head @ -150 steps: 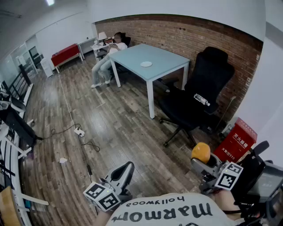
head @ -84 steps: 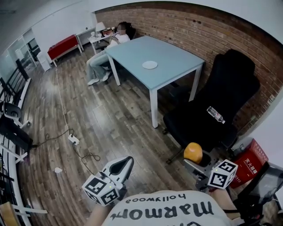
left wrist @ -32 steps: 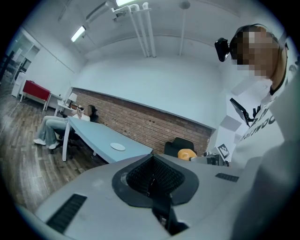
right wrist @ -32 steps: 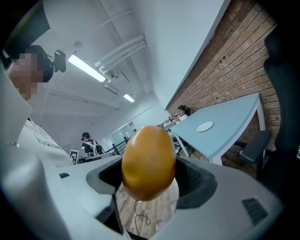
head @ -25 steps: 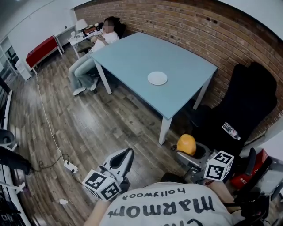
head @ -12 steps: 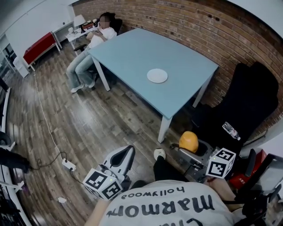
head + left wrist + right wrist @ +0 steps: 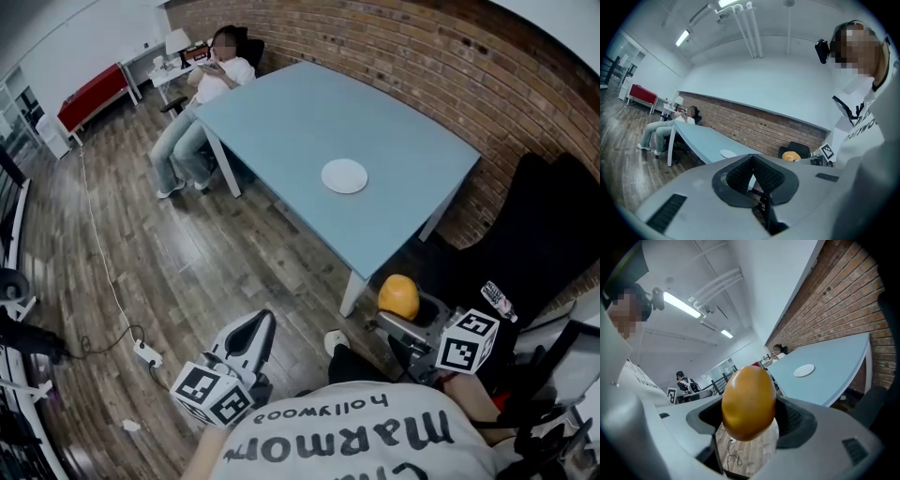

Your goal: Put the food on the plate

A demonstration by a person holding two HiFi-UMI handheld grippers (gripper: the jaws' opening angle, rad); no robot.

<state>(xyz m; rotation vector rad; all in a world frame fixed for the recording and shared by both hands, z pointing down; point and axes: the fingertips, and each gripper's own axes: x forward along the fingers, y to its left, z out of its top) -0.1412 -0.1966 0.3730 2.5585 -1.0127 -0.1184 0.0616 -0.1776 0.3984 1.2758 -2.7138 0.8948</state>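
Food (image 7: pixel 397 296) rides clamped in the right gripper (image 7: pixel 749 412), with the plate (image 7: pixel 344 175) ahead and a little to its left on the table (image 7: pixel 272 122), nearer that one of the 2 than the left gripper (image 7: pixel 752 163) (jaws pressed together, empty).

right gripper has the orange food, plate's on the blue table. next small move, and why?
Probably carry the right gripper forward and slightly left, over the table edge toward the plate. Its jaws are shut on the orange food, which hangs off the table's near corner, well short of the bare plate.
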